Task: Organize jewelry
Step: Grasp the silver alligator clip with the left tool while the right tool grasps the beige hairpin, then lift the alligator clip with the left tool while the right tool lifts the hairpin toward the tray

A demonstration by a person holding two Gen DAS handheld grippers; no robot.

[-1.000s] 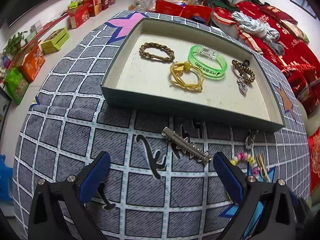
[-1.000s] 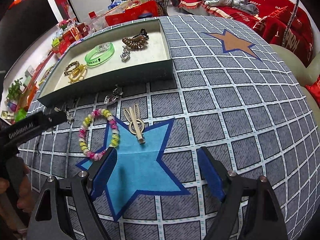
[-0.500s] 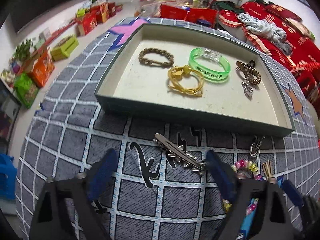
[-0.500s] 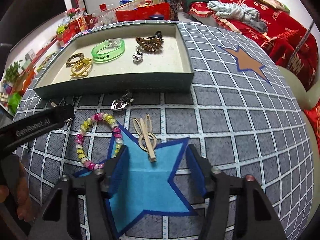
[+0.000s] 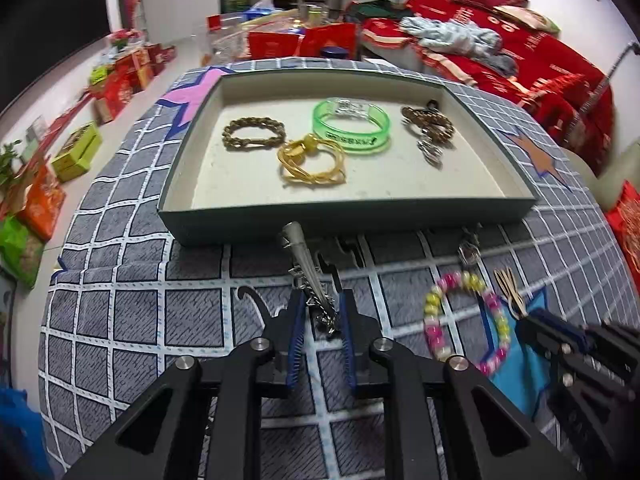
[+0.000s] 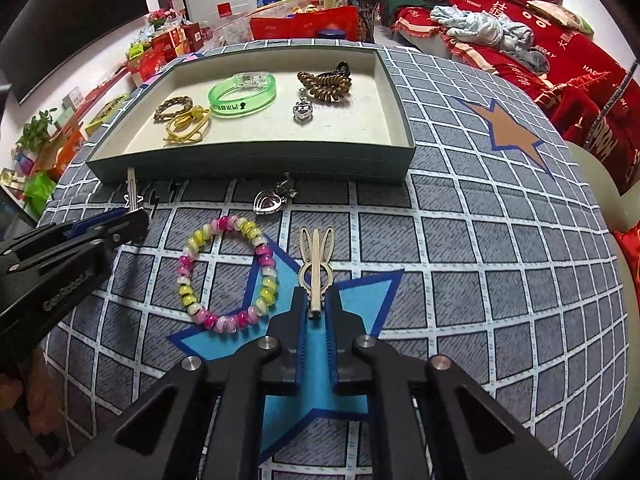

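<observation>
1. Both grippers tilt steeply down toward the grid-patterned cloth, side by side just in front of the shallow tray.
2. The left gripper has its jaws closing around the near end of the silver hair clip; the blue pads sit against the clip's dangling chain, and the clip's far tip almost touches the tray's front wall.
3. The right gripper has its jaws pressed together on the near end of the gold rabbit-eared clip, which lies on the blue star with its ears pointing toward the tray.
4. In the right wrist view the left gripper reaches in from the left edge, its tips near the tray's near left corner.
5. The beaded bracelet lies flat between the two grippers, touched by neither.
6. A silver heart pendant rests on the cloth just in front of the tray.
7. Inside the tray lie a green bangle, a braided brown bracelet, a yellow cord bracelet, a brown coil hair tie and a small heart charm.
</observation>
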